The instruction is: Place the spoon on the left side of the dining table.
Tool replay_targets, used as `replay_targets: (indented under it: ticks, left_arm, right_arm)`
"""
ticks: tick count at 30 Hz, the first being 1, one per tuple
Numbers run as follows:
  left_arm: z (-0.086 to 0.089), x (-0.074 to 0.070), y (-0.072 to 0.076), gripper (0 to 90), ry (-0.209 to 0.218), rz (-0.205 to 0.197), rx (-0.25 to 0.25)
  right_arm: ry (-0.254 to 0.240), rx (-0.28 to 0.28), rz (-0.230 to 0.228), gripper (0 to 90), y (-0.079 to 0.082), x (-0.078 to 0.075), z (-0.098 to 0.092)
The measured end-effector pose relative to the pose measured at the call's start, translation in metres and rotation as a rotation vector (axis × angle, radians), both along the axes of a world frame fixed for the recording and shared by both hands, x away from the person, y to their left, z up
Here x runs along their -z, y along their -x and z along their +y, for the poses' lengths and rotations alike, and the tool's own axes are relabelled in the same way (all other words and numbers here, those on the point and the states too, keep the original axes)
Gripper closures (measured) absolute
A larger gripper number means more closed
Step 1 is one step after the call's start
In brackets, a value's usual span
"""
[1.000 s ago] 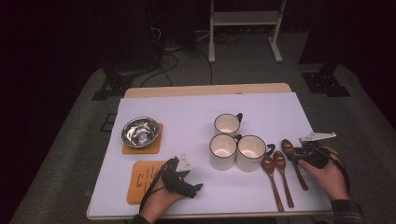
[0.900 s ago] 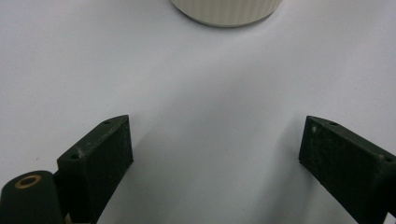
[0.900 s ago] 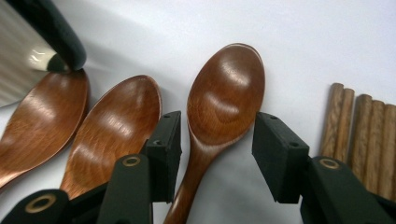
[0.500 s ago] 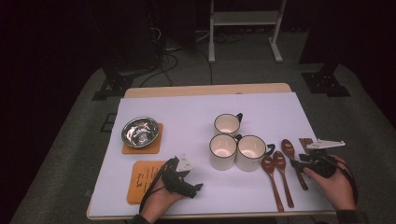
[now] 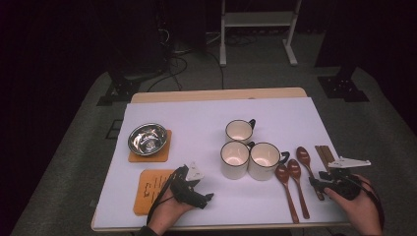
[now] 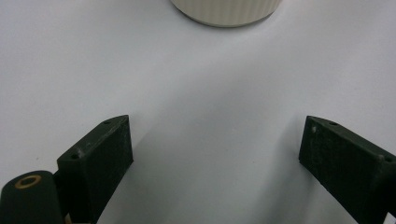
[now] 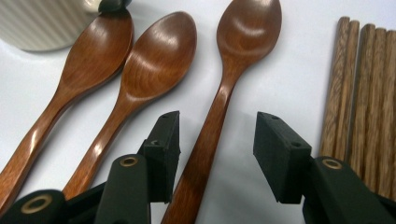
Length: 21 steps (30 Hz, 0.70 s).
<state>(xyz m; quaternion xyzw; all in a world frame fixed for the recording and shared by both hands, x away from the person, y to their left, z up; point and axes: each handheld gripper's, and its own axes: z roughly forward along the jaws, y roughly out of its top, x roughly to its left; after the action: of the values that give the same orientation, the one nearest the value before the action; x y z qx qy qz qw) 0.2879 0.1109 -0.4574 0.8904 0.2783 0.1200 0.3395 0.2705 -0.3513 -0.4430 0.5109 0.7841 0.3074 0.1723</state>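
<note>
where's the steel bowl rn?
In the high view the shiny steel bowl sits on the square cork coaster at the table's left side, just beyond the second cork coaster and left of the three cream mugs.

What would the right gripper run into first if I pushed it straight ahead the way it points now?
The right gripper straddles the handle of the rightmost wooden spoon, jaws open on either side of it. Going straight on, it would slide along that handle and likely meet the spoon's bowl first. The chopsticks lie off to the side.
</note>
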Motion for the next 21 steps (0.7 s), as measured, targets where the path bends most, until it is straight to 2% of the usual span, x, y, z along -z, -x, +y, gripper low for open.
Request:
replay_targets:
  ticks: [7,17,21]
  left_arm:
    - [0.000,0.000,0.000,8.8,0.000,0.000,0.000]
    - [0.000,0.000,0.000,8.8,0.000,0.000,0.000]
    - [0.000,0.000,0.000,8.7,0.000,0.000,0.000]
  right_arm:
    - [0.009,0.004,0.003,50.1,0.008,0.002,-0.001]
    - [0.046,0.025,-0.008,50.9,0.006,0.002,-0.011]
    - [0.034,0.025,-0.003,51.8,0.007,0.003,-0.014]
